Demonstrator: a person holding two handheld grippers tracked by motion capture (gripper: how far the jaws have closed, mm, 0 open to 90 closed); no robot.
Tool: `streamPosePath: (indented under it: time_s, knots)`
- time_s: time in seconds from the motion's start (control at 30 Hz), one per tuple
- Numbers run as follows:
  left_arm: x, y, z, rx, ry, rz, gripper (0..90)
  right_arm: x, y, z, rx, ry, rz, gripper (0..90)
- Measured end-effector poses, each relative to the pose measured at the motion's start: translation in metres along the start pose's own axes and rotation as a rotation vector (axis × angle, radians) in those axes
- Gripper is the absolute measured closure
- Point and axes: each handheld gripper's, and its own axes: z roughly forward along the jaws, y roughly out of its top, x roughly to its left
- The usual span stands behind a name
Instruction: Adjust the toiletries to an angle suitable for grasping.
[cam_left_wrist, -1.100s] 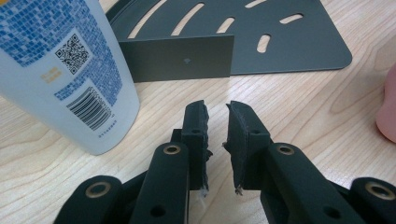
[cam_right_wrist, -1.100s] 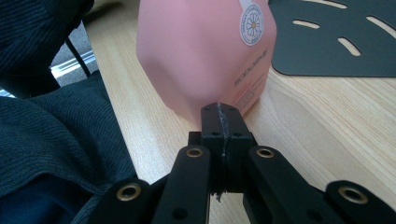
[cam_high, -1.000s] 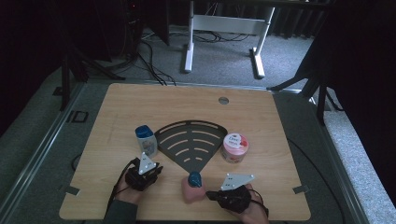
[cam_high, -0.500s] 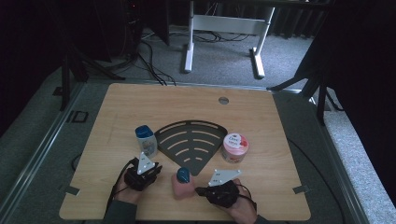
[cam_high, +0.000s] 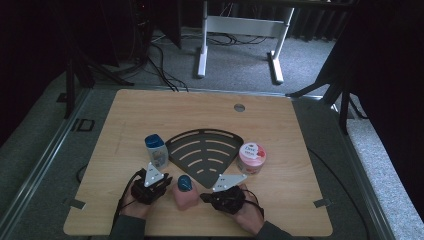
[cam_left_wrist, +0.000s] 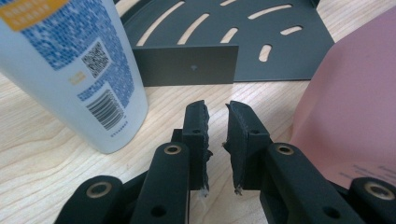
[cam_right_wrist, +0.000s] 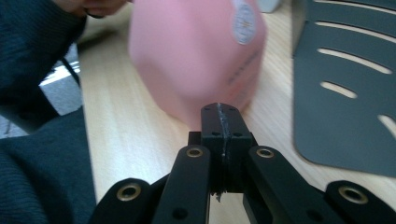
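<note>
While both hands rest near the front edge of the wooden surface (cam_high: 280, 125), a pink bottle (cam_high: 184, 196) with a dark blue cap (cam_high: 184, 183) stands between the two grippers. The right gripper (cam_high: 206, 197) has its jaws pressed fully together with nothing between them, their tips right at the base of the pink bottle, as the right gripper view shows; whether they touch it cannot be told. The left gripper (cam_high: 161, 181) has its jaws parted by a narrow gap and holds nothing, bare wood showing between them. Just beyond it stands a white bottle (cam_high: 156, 150) with a blue printed label, close to the left corner of a dark slotted fan-shaped tray (cam_high: 205, 152) at the middle of the surface. A pink jar (cam_high: 251, 158) sits at the tray's right side.
</note>
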Motion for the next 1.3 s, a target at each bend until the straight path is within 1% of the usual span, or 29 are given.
streamPosePath:
  time_s: [0.07,0.13,0.17,0.27,0.4,0.47,0.57,0.63,0.73,0.8,0.83,0.9,0.93,1.03,1.1,1.13,1.17,1.3]
  knots:
    - [0.001,0.001,-0.004,-0.012,-0.004,-0.007,77.5,-0.005,-0.004,-0.005,0.004,-0.02,0.007,88.4]
    - [0.002,0.001,-0.01,-0.023,-0.015,-0.016,77.6,-0.011,-0.01,-0.011,0.009,-0.041,0.027,87.9]
    - [0.002,0.002,-0.013,-0.027,-0.025,-0.015,77.6,-0.015,-0.013,-0.014,0.013,-0.055,0.032,87.8]
    - [0.0,0.002,-0.022,-0.047,-0.055,-0.021,77.6,-0.026,-0.025,-0.023,0.022,-0.086,0.071,87.1]
    - [-0.003,0.003,-0.032,-0.058,-0.085,-0.018,75.0,-0.037,-0.035,-0.035,0.015,-0.119,0.112,86.1]
    - [-0.004,0.004,-0.036,-0.064,-0.11,-0.022,73.6,-0.041,-0.038,-0.039,0.01,-0.131,0.126,85.6]
    - [-0.006,0.006,-0.042,-0.067,-0.136,-0.005,72.3,-0.045,-0.041,-0.045,0.002,-0.146,0.142,85.0]
    - [-0.008,0.007,-0.046,-0.067,-0.141,0.01,71.0,-0.048,-0.043,-0.047,-0.004,-0.153,0.153,84.6]
    - [-0.012,0.01,-0.052,-0.077,-0.162,0.025,69.3,-0.049,-0.044,-0.048,-0.003,-0.156,0.162,84.4]
    - [-0.015,0.012,-0.055,-0.085,-0.176,0.03,67.9,-0.05,-0.044,-0.048,-0.002,-0.155,0.161,84.2]
    - [-0.016,0.014,-0.056,-0.084,-0.181,0.041,67.5,-0.049,-0.044,-0.047,-0.001,-0.155,0.161,84.0]
    - [-0.019,0.016,-0.058,-0.092,-0.198,0.05,65.8,-0.049,-0.044,-0.046,0.003,-0.152,0.159,83.8]
    - [-0.021,0.018,-0.058,-0.097,-0.207,0.05,65.2,-0.049,-0.044,-0.045,0.004,-0.151,0.158,83.7]
    - [-0.024,0.023,-0.059,-0.099,-0.217,0.068,61.4,-0.049,-0.044,-0.044,0.006,-0.15,0.154,83.5]
    - [-0.024,0.024,-0.059,-0.103,-0.224,0.066,57.9,-0.049,-0.044,-0.044,0.006,-0.149,0.153,83.3]
    - [-0.024,0.025,-0.06,-0.105,-0.232,0.066,57.9,-0.049,-0.044,-0.044,0.007,-0.148,0.154,83.1]
    - [-0.024,0.025,-0.06,-0.11,-0.24,0.066,56.0,-0.049,-0.044,-0.044,0.008,-0.148,0.154,83.1]
    - [-0.029,0.03,-0.057,-0.109,-0.267,0.078,50.7,-0.049,-0.044,-0.043,0.011,-0.146,0.156,82.7]
